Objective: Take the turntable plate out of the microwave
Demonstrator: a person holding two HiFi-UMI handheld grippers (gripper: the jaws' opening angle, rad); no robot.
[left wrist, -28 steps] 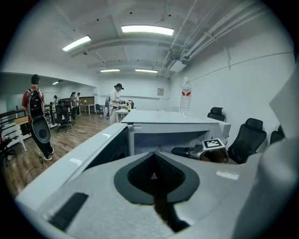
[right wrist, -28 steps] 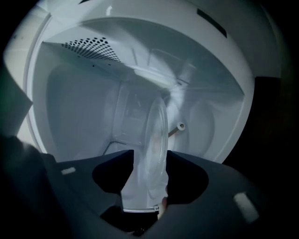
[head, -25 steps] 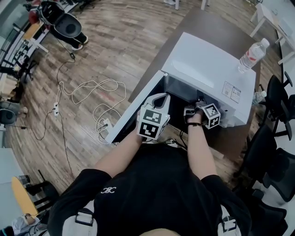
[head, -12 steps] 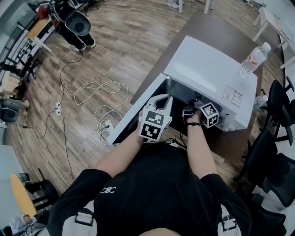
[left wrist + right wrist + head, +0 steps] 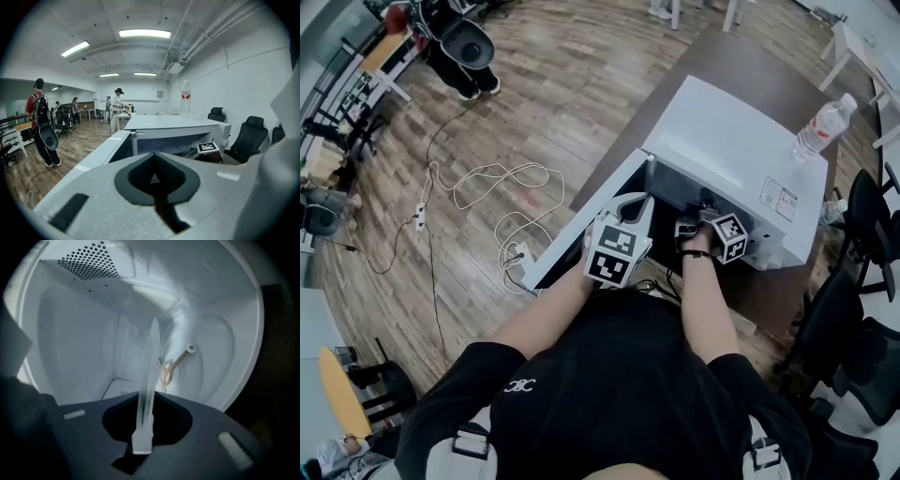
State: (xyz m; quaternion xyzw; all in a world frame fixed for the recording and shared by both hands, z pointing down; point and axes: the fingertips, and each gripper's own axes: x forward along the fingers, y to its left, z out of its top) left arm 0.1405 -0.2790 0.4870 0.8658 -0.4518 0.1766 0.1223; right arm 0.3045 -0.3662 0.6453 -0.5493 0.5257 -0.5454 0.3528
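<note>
Turntable plate (image 5: 151, 357) edge-on, pointing to 12 o'clock.
Right gripper (image 5: 146, 394) clamps its rim inside microwave (image 5: 70, 333); left gripper (image 5: 154, 157) closed, empty.

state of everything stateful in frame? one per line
door: open
plate: clamped at its rim, inside the microwave
right gripper: shut on plate
left gripper: shut, empty
bottle: upright, capped

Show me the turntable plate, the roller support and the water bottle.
turntable plate (image 5: 147, 380), right gripper view, on its glass rim, seen edge-on.
roller support (image 5: 178, 359), right gripper view, on one beige arm.
water bottle (image 5: 821, 128), head view, on its mid-body.
</note>
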